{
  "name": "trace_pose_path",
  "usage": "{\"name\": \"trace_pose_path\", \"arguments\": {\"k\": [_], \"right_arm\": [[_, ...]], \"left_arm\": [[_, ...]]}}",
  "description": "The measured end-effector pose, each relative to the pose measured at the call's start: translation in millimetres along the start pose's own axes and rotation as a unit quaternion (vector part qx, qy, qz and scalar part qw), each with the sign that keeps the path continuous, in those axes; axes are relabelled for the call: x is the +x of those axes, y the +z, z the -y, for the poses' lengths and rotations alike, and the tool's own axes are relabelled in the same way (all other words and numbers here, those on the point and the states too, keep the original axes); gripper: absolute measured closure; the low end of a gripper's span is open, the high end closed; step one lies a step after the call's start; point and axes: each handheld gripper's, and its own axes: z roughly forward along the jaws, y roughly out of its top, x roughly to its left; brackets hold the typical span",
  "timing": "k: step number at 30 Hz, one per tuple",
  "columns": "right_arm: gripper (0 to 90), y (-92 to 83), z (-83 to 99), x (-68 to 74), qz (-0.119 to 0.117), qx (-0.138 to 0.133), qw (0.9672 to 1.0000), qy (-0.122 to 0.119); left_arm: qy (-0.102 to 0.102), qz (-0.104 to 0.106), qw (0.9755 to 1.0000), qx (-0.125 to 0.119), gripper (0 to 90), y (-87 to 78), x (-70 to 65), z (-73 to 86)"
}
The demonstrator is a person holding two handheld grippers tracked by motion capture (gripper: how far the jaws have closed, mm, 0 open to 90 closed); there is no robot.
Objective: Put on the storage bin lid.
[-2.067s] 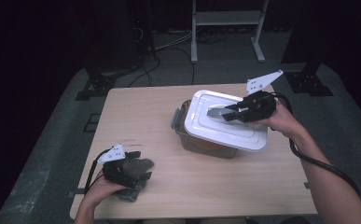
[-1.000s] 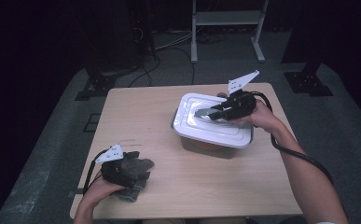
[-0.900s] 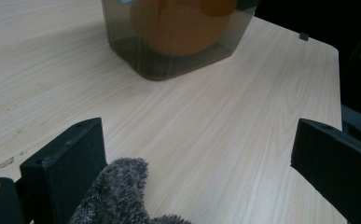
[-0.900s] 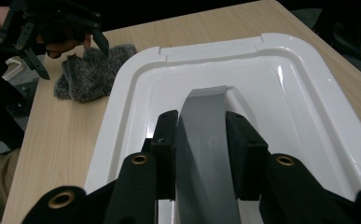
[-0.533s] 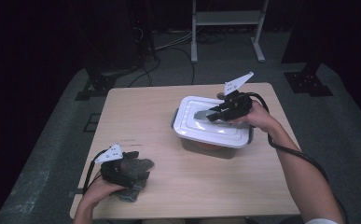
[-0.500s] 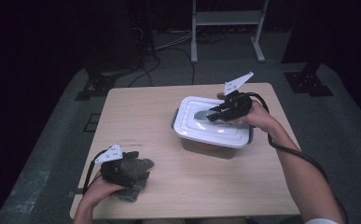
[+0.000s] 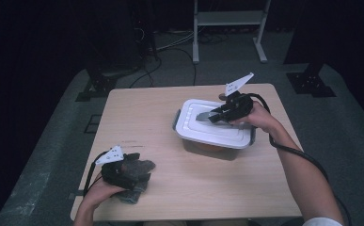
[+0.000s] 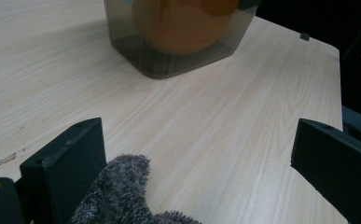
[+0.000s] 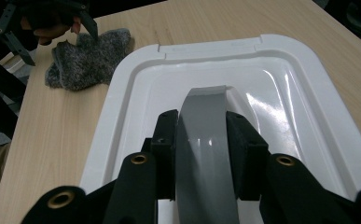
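Right tongs (image 7: 207,116): the jaws are closed on the grey handle (image 9: 207,140) of the white lid (image 7: 215,129), one black pad pressing each side of the handle. The jaws stand only partly apart, spaced by the handle's width. The lid sits level on the clear container (image 8: 178,37), which stands on the right half of the bench (image 7: 170,113). An orange item (image 8: 183,23) is visible inside the container through its wall.

Left tongs (image 8: 197,186): the jaws stand wide apart with nothing clamped between them. They rest at the near left corner of the bench, over a grey cloth (image 7: 137,176). In the left gripper view, the cloth lies against the inner face of the left-hand jaw; the other jaw is well apart from it. The cloth lies flat on the bench, well apart from the container.
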Motion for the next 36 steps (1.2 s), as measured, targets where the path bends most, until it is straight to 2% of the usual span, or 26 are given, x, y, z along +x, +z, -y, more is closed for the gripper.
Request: {"name": "trace_pose_path", "arguments": {"k": [10,14,17,25,36], "right_arm": [[65.5,-0.1,3.4,0.8,0.001,-0.011,0.9999,0.008],[59.0,-1.3,3.5,2.0,0.005,-0.014,0.9998,0.010],[54.1,-7.7,2.7,4.8,0.008,-0.029,0.9994,0.015],[47.1,-20.4,6.1,10.4,0.017,-0.040,0.9989,0.018],[42.0,-39.0,16.5,18.5,0.029,-0.061,0.9974,0.026]], "left_arm": [[0.001,0.000,1.0000,0.000,2.3,-0.3,-0.1,-0.1],[0.001,-0.001,1.0000,-0.001,2.3,-0.6,0.1,-0.2],[0.001,-0.001,1.0000,0.000,2.3,-0.3,0.1,-0.1],[0.002,0.000,1.0000,0.002,2.3,0.4,-0.7,-0.5],[0.005,0.000,1.0000,0.002,2.3,0.8,-1.1,-1.3]]}}
